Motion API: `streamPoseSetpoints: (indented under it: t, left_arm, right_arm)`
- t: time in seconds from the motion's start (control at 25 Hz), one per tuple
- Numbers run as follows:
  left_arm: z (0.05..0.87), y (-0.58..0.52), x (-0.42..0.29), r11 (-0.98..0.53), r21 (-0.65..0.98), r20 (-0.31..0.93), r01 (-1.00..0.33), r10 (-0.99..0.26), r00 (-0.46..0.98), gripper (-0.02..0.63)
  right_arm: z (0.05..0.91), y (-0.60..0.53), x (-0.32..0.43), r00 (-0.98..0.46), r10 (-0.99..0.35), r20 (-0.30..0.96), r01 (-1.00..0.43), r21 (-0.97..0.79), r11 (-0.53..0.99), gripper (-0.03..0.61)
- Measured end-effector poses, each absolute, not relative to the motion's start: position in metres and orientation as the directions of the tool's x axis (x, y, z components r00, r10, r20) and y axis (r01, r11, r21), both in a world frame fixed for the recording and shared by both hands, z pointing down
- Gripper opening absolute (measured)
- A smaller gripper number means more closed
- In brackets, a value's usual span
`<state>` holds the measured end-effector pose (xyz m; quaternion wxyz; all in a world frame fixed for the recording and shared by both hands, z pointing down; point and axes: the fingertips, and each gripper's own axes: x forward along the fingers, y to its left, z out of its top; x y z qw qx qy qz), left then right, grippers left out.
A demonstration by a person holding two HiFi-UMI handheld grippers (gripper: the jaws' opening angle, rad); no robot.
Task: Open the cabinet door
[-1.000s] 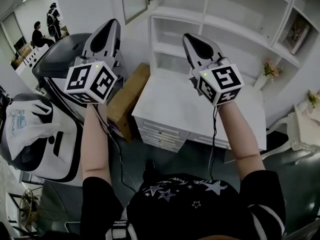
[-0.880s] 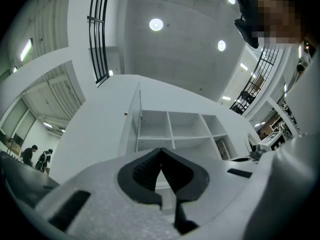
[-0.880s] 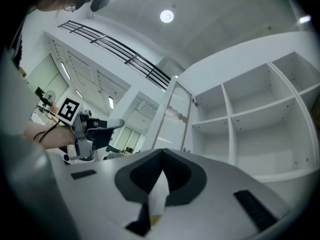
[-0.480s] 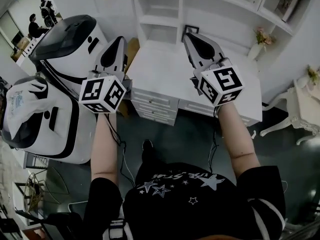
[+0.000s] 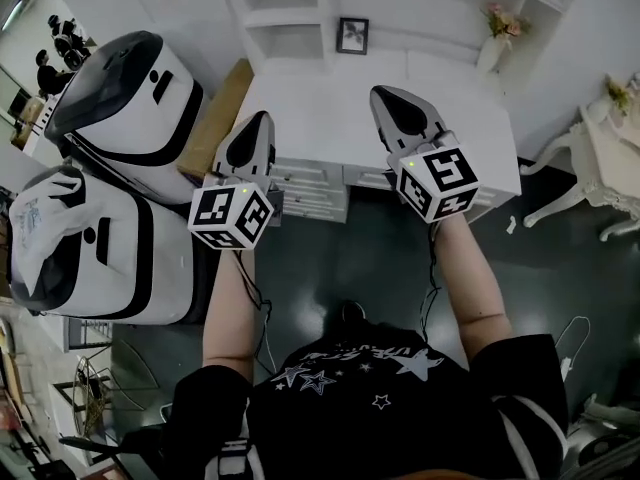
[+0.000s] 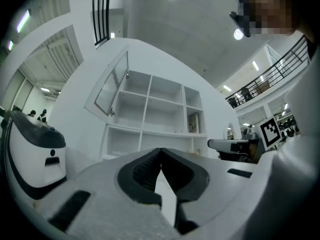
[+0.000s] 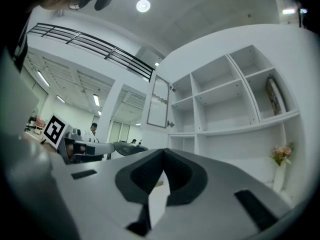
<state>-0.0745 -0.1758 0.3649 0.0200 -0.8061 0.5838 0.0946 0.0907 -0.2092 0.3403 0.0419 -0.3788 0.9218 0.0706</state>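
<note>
The white shelf unit [image 6: 150, 116] stands behind a white desk [image 5: 330, 108]. Its glass cabinet door [image 6: 111, 91] hangs at the upper left, swung out from the frame; the right gripper view shows the door [image 7: 160, 102] with its small handle. My left gripper [image 5: 258, 118] hovers over the desk's front left corner, shut and empty, its tips [image 6: 160, 150] meeting. Over the desk's front edge further right, my right gripper [image 5: 383, 93] is also shut with nothing in it, the tips [image 7: 163, 150] closed. Both are well short of the door.
Two big white-and-black machines [image 5: 120, 98] [image 5: 90, 258] stand at the left, with a brown board [image 5: 215, 118] against the desk's side. A picture frame [image 5: 352, 35] and a flower vase [image 5: 495, 43] sit at the desk's back. Drawers [image 5: 315, 193] face me. A white ornate table [image 5: 600, 158] is at the right.
Both grippers have come down and back toward me, from in front of the shelves to the desk's front edge. The shelf unit has slid to the top of the head view.
</note>
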Motion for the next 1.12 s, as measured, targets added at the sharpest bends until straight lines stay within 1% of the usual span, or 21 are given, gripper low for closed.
streamPoseSetpoints:
  t: [0.2,0.36,1.12]
  left_arm:
    - [0.416,-0.137,-0.053,-0.35,0.111,-0.094,-0.93,-0.935,0.341,0.006]
    - [0.435,-0.092,-0.047,-0.373,0.119,-0.052,-0.92,-0.928,0.37,0.006]
    - [0.473,0.12,-0.036,-0.409,0.119,0.011,-0.905,-0.911,0.413,0.008]
  right_arm:
    - [0.374,-0.174,0.101,-0.689,-0.721,-0.074,-0.725,0.081,0.684,-0.005]
    - [0.389,-0.134,0.102,-0.675,-0.737,-0.04,-0.738,0.057,0.673,-0.005]
    - [0.426,0.075,0.122,-0.618,-0.785,0.031,-0.786,0.002,0.619,-0.005]
